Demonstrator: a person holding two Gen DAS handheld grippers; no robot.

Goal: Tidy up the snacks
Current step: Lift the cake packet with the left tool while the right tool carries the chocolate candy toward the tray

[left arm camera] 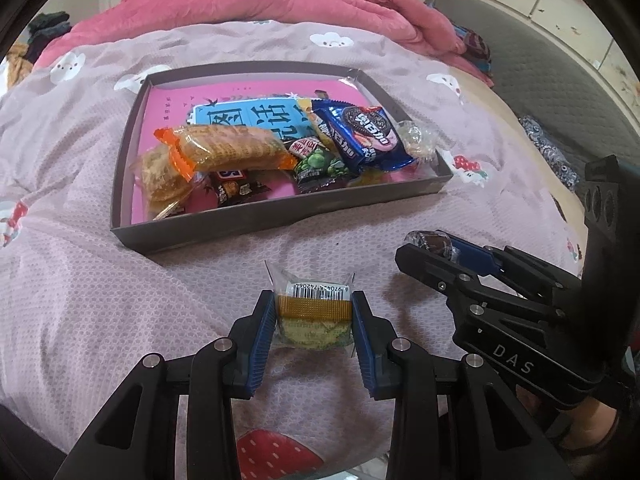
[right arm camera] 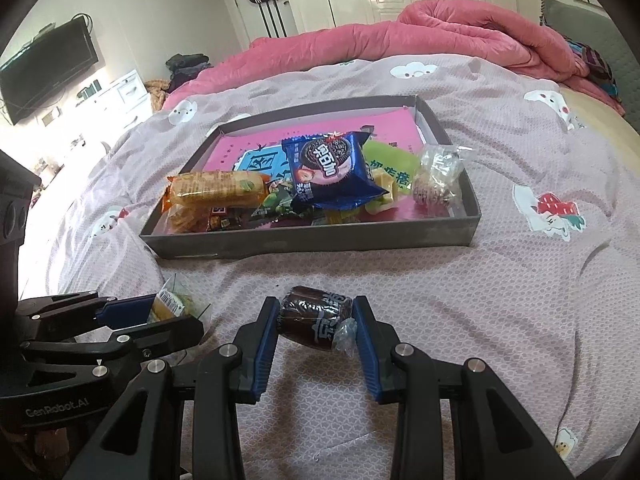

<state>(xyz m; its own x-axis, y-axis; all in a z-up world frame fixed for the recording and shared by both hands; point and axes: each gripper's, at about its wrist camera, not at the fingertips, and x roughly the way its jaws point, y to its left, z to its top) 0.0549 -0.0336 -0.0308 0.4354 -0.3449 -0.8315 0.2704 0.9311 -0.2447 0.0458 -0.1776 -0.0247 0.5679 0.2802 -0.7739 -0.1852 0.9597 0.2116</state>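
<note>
Left gripper (left arm camera: 314, 310) is clamped on a clear-wrapped cake (left arm camera: 314, 316) — both blue pads press its sides, the barcode end sticking forward past the fingertips. The cake sits well up between the tips, held just over the quilt (left arm camera: 100, 300).

Right gripper (right arm camera: 315, 322) is closed on a dark candy (right arm camera: 314, 322), a short roll lying crosswise between the pads, one twisted clear end against the right pad. It also hangs just above the quilt. Seen from the left wrist, the candy pokes out at the tips of the right gripper.

Both grippers sit side by side, near the tray (left arm camera: 256, 228) but short of its near wall. Tray contents — blue cookie pack (right arm camera: 334, 170), orange cracker pack (left arm camera: 228, 150), green pea pack (left arm camera: 322, 168), other snacks piled at its near end.
</note>
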